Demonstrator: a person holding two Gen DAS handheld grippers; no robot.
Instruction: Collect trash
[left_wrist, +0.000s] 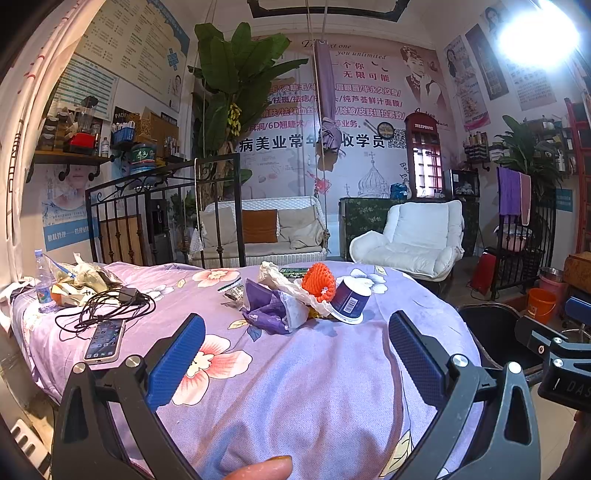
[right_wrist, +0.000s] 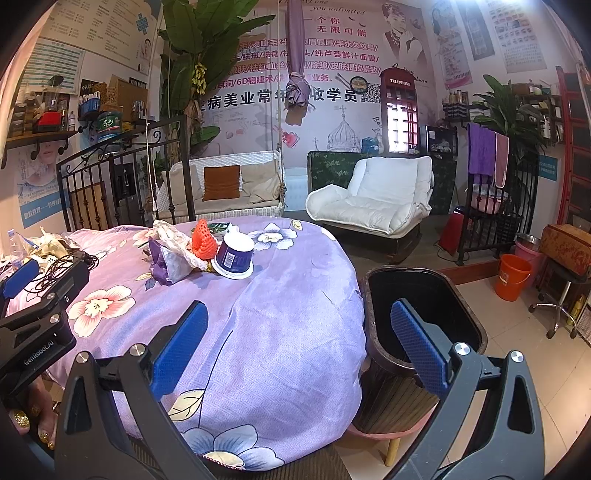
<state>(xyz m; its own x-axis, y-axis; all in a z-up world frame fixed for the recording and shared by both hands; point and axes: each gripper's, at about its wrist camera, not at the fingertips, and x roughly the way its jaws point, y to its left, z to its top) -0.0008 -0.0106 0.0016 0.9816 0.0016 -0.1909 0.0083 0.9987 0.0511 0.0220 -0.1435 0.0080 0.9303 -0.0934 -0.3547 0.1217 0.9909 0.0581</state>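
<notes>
A small heap of trash lies on the purple flowered bedspread (left_wrist: 295, 387): an orange foam fruit net (left_wrist: 318, 282), an overturned dark blue paper cup (left_wrist: 351, 301), a crumpled purple wrapper (left_wrist: 269, 308) and white crumpled paper (left_wrist: 277, 277). My left gripper (left_wrist: 297, 354) is open and empty, a little short of the heap. My right gripper (right_wrist: 299, 343) is also open and empty, over the bed's right edge. Its right finger (right_wrist: 419, 347) is in front of the black waste bin (right_wrist: 424, 306). In the right wrist view the net (right_wrist: 203, 242), cup (right_wrist: 235, 256) and wrapper (right_wrist: 166, 264) lie farther off to the left.
On the bed's left side lie a phone (left_wrist: 105, 339), tangled black cables (left_wrist: 107, 306), a water bottle (left_wrist: 43, 280) and a heap of bags (left_wrist: 81, 280). An iron bed frame (left_wrist: 166, 206) stands behind. A white armchair (right_wrist: 373, 203) and an orange bucket (right_wrist: 513, 273) stand on the floor.
</notes>
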